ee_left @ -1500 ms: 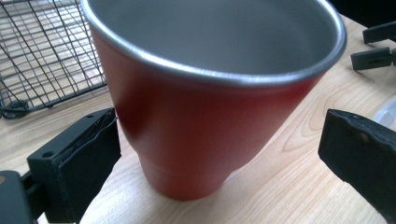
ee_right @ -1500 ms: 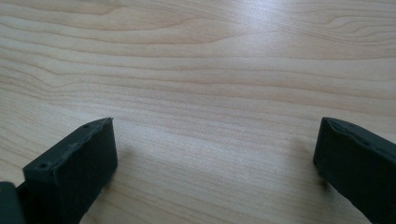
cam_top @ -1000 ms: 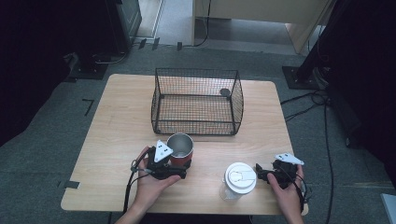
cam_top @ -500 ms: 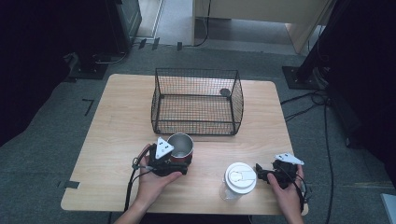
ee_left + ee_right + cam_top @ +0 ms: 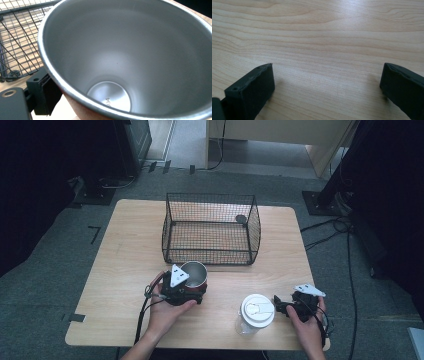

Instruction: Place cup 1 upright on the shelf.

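A steel cup with a red outside stands just in front of the wire basket. My left gripper is shut on its lower body. In the left gripper view the cup's empty shiny inside looms close, with one black pad pressed against its red wall. A clear cup with a white lid stands near the front edge. Just right of it, my right gripper rests on the table, pointing at the cup. Its jaws are open, with bare wood between them.
The black wire basket sits at the middle back of the wooden table, with a small dark round thing at its far right corner. Cables trail on the floor to the right.
The left gripper and the steel cup have shifted very slightly. The right gripper and the lidded cup have stayed put.
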Motion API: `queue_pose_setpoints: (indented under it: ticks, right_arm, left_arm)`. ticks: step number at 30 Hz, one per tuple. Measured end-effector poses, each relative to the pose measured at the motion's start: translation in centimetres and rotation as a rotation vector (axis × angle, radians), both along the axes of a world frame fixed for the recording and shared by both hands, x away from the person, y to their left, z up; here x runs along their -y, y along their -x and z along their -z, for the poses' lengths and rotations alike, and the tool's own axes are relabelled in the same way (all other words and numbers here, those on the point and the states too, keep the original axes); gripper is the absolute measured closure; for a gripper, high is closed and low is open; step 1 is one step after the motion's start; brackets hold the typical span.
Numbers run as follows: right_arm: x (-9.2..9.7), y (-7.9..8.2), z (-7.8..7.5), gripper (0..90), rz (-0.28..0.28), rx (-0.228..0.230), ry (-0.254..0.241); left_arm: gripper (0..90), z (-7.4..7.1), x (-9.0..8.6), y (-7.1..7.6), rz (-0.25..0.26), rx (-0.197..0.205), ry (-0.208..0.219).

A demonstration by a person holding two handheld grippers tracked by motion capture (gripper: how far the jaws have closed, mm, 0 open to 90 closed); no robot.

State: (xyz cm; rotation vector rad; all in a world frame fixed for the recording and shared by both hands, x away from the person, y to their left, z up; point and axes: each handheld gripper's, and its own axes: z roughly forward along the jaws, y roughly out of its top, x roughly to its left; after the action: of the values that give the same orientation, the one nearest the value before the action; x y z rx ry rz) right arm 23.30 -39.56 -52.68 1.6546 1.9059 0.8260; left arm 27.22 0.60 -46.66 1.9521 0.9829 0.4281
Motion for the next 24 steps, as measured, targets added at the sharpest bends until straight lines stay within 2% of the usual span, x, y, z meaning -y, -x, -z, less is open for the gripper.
queue_pose_setpoints:
  ticks: [5, 15, 17, 24]
  right_arm:
    - [0.0, 0.0, 0.0, 0.0, 0.000, 0.000, 0.000]
    - [0.0, 0.0, 0.0, 0.0, -0.001, -0.001, 0.002]
    - [0.0, 0.1, 0.0, 0.0, -0.002, -0.001, 0.002]
    - [0.0, 0.1, 0.0, 0.0, -0.002, 0.000, 0.001]
  left_arm:
    - [7.3, 0.0, 0.0, -0.3, 0.002, 0.023, -0.004]
    - [7.8, -0.3, -0.2, -1.2, 0.027, 0.024, -0.018]
    - [7.8, -0.4, -0.2, -1.3, 0.024, 0.024, -0.008]
    - [7.9, -2.2, 0.2, -0.8, 0.054, 0.050, 0.017]
